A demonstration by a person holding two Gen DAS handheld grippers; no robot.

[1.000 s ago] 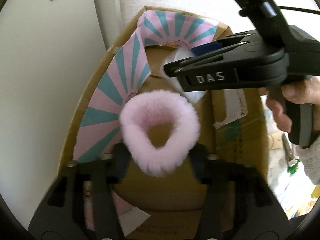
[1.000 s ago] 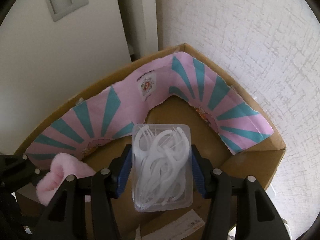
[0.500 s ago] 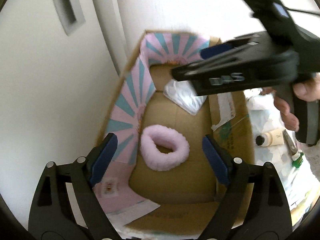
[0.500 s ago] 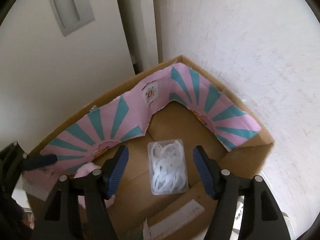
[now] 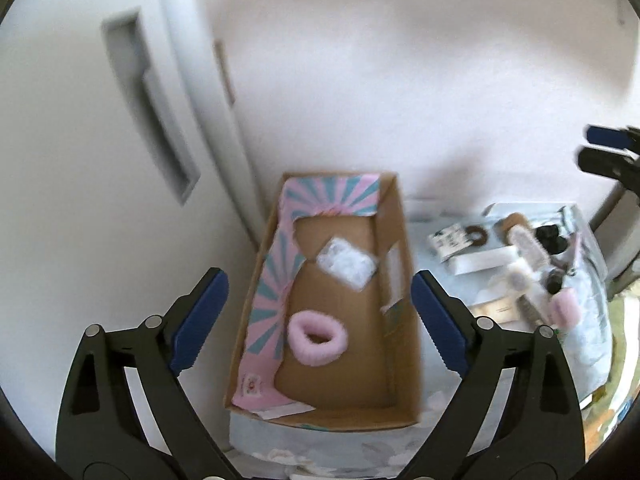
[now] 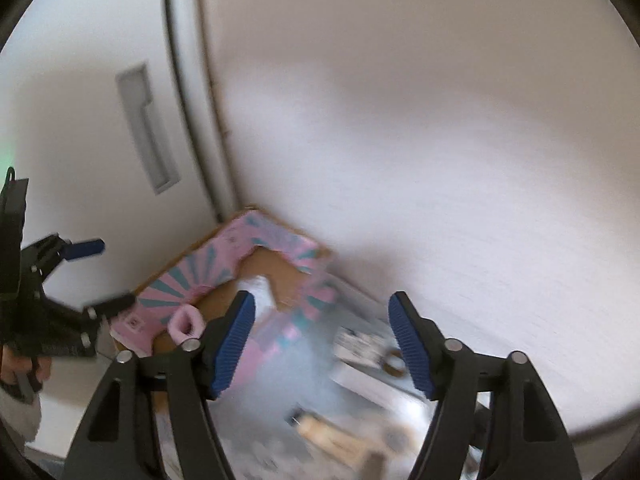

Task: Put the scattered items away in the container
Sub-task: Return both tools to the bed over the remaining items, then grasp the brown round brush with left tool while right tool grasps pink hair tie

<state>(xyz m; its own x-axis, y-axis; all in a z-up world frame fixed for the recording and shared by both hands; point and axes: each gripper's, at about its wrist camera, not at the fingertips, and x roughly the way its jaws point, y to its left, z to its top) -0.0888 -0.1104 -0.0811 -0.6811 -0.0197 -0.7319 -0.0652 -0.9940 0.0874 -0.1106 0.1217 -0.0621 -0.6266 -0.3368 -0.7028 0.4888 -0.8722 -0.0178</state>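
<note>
- Left tool [image 5: 318, 320]: black two-finger frame with blue ribbed pads [image 5: 198, 320], jaws spread wide and empty, held above the box.
- Brown cardboard box [image 5: 404, 336]: open-topped, standing in the corner where the white sliding door [image 5: 80, 160] meets the white wall [image 5: 400, 80]; its left and far inner walls are lined with pink paper bearing teal sunburst stripes [image 5: 268, 300].
- Fluffy pink ring-shaped band [image 5: 317, 340]: lying flat on the box floor, toward the near left side, just beside the striped lining.
- Clear plastic case of white floss picks [image 5: 347, 264]: lying on the box floor toward the far end, apart from the pink band.
- Pale blue patterned cloth surface [image 5: 580, 352]: right of the box, carrying the items outside it, much of it blurred.
- Items outside the box, on the cloth: a black-and-white printed card [image 5: 446, 240], a brown ring [image 5: 476, 235], a long white flat box [image 5: 482, 261], a second fluffy pink piece [image 5: 565, 308]; others too blurred to identify.
- Right tool [image 6: 322, 346]: same black frame and blue pads [image 6: 234, 344], jaws wide apart and empty, held above the cloth near the box's right side; this view is heavily motion-blurred.
</note>
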